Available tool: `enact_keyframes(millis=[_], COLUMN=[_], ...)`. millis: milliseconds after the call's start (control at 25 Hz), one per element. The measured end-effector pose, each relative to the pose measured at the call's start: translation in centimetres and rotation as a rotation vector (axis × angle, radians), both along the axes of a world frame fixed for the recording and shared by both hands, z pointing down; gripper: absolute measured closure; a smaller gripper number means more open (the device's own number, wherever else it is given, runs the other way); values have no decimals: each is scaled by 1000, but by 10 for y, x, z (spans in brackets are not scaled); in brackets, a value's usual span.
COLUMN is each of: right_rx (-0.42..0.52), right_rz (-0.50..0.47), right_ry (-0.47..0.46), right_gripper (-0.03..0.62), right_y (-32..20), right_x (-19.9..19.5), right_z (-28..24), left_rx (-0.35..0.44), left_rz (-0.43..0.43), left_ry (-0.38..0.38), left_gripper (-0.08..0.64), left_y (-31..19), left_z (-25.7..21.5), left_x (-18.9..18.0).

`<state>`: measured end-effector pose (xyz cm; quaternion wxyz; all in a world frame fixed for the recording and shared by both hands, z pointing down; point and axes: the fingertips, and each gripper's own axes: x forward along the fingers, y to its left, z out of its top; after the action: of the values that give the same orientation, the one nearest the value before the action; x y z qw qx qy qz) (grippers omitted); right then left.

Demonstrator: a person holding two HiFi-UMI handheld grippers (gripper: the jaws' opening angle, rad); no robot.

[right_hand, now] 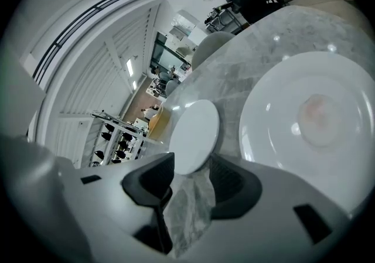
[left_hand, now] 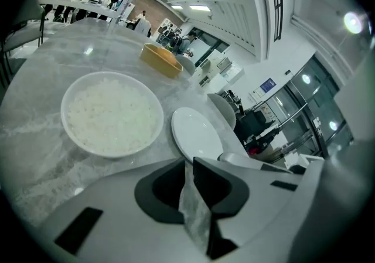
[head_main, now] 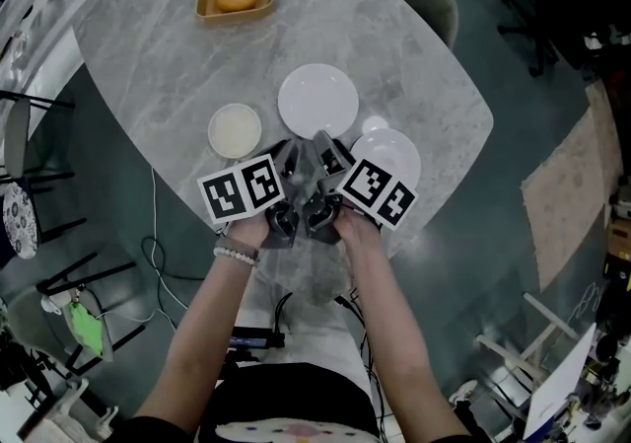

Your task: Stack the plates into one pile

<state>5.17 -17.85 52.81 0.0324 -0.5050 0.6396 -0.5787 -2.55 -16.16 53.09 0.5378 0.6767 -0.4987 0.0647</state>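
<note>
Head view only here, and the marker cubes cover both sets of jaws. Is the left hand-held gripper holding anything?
Observer: No. In the left gripper view the left hand-held gripper has its jaws a narrow gap apart, with only bare table showing between them.
Operator: Right one?
Observer: The right hand-held gripper is open wide. The near rim of the middle plate shows at its tips, but the pads are not on it.
Operator: Is the big plate on the right clean?
Observer: Not quite. The right gripper view shows a faint pinkish smear at the centre of the big plate.
</note>
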Motion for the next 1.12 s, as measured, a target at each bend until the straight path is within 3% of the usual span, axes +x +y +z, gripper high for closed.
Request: enact_keyframes(millis=[320, 600, 840, 1120], right_rx=[142, 255, 269, 248], right_rz=[-48, 12, 99, 167], right_ry=[66, 154, 182, 201], right_gripper=[414, 433, 474, 476], right_y=[9, 29, 52, 80], right_x=[3, 34, 65, 92], right_z=[-31, -61, -66, -62], left_rx=[24, 43, 24, -17], left_rz=[29, 101, 186, 272], left_ry=[50, 123, 162, 180], left_gripper=[509, 442, 411, 397], left_y=[8, 14, 20, 27], left_z=[-15, -24, -20, -8], left_x=[1, 23, 52, 81])
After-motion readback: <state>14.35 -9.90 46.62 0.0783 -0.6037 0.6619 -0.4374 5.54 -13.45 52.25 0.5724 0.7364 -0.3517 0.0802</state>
